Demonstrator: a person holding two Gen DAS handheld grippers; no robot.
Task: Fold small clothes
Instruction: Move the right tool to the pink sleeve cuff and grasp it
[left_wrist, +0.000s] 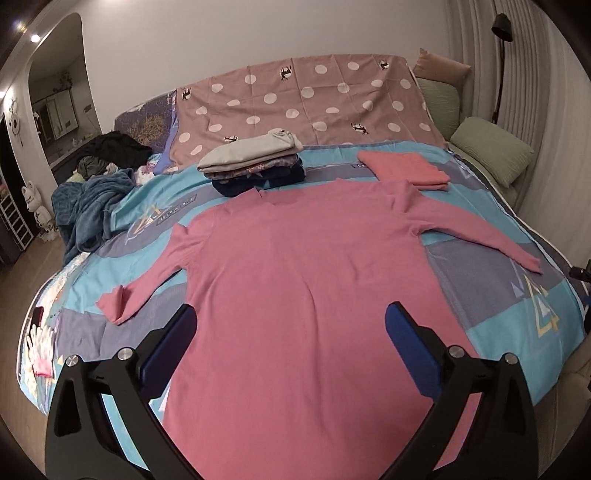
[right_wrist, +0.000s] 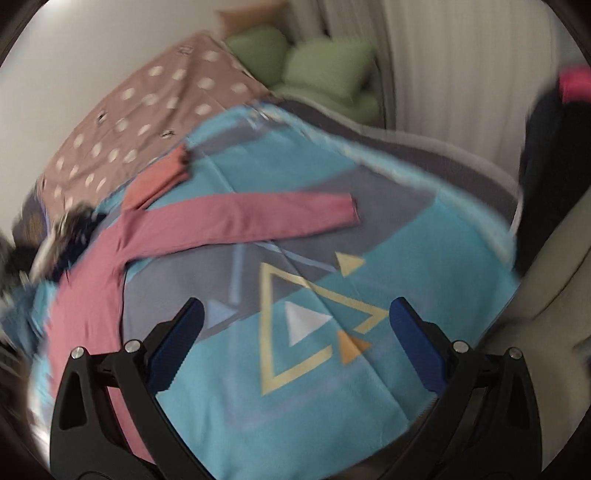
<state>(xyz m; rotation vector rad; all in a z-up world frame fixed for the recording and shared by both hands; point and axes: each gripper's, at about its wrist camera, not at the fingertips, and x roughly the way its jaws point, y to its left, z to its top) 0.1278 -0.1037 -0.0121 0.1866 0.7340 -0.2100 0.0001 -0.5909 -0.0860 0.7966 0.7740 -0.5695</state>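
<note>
A pink long-sleeved top (left_wrist: 303, 280) lies spread flat on the blue patterned bedspread (left_wrist: 498, 314), neck away from me, both sleeves out to the sides. The left sleeve cuff (left_wrist: 114, 302) is folded over. My left gripper (left_wrist: 291, 321) is open and empty, hovering above the top's lower body. In the blurred right wrist view, my right gripper (right_wrist: 295, 317) is open and empty above the bare bedspread (right_wrist: 295, 369), with the top's right sleeve (right_wrist: 251, 218) stretched out ahead of it.
A stack of folded clothes (left_wrist: 255, 162) and a folded salmon garment (left_wrist: 404, 168) lie beyond the top. A pile of unfolded clothes (left_wrist: 96, 184) sits at the left. Green pillows (left_wrist: 491, 151) are at the right. White gloves (left_wrist: 40, 343) lie near the left bed edge.
</note>
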